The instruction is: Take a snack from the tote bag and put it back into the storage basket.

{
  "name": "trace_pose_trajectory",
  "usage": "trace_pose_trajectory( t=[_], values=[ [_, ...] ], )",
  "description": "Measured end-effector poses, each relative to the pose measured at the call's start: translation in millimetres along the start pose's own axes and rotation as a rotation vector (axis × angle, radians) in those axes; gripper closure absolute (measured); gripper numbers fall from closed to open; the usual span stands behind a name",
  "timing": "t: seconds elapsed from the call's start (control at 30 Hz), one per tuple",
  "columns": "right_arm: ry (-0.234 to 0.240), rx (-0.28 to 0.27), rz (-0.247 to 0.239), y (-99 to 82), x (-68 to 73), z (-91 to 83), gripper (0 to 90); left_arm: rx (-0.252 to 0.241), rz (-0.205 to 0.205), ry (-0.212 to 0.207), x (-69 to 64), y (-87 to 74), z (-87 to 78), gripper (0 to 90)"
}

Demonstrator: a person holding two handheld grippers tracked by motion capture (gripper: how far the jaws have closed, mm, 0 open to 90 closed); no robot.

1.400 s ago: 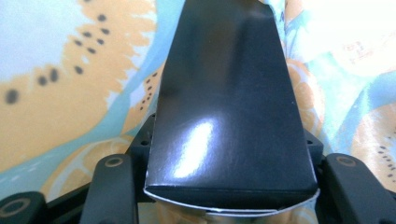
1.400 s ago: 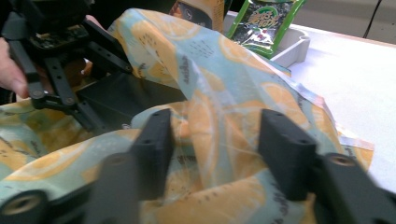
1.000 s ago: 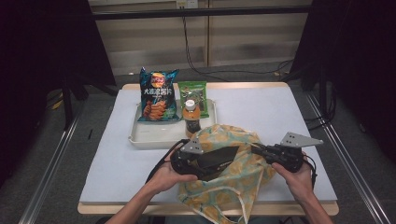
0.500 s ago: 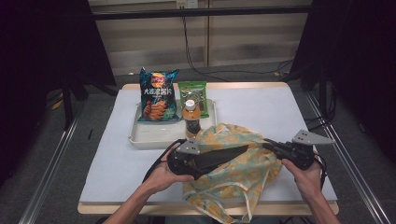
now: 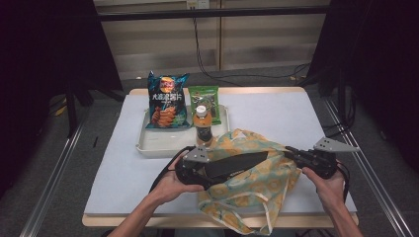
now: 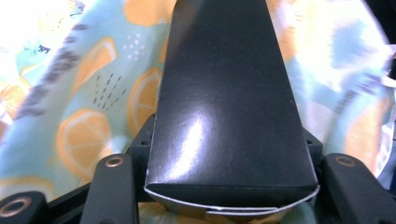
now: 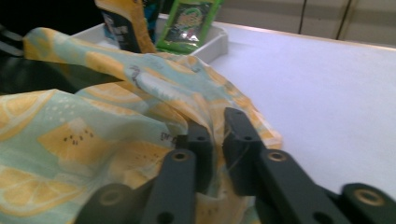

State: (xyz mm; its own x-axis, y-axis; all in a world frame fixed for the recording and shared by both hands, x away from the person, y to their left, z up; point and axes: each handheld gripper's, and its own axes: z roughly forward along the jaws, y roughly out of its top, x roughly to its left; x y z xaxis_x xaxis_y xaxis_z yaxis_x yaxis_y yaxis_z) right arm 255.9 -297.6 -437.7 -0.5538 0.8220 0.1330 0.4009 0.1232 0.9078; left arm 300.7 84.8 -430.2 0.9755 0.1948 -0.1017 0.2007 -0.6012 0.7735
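Lemon-print bag (image 5: pixel 247 185), one, pinched by right gripper (image 7: pixel 215 154), jaws just loosening, pulled toward 3 o'clock; one black box (image 6: pixel 229 98) clamped in left gripper (image 5: pixel 197 170); two snack packets (image 5: pixel 168 101) at 12.

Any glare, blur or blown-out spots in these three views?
Left gripper view: glare streak on the black box, and the lemon-print bag is blown out at top left and soft throughout. Right gripper view: bag cloth near the right gripper fairly sharp, green packet behind blurred. High view: table evenly lit, surroundings dark.
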Motion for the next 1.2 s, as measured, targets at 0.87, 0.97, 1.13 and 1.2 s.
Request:
trace_pose_trajectory(
  t=[0.87,0.97,1.13,1.2],
  values=[
    [0.072,-0.031,-0.008,21.8,14.1,15.9,90.0,0.009,0.051,-0.001,-10.7,4.6,6.0,44.2],
    [0.046,-0.016,0.005,16.3,8.8,15.1,90.0,-0.006,0.047,0.001,-11.8,5.9,4.1,44.2],
    [0.006,0.004,0.008,10.3,2.8,12.9,90.0,-0.035,0.042,0.013,-6.7,7.6,-5.3,44.2],
    [-0.002,0.016,0.011,7.0,0.3,13.3,90.0,-0.05,0.033,0.023,-4.7,7.8,-8.9,44.2]
  ],
)
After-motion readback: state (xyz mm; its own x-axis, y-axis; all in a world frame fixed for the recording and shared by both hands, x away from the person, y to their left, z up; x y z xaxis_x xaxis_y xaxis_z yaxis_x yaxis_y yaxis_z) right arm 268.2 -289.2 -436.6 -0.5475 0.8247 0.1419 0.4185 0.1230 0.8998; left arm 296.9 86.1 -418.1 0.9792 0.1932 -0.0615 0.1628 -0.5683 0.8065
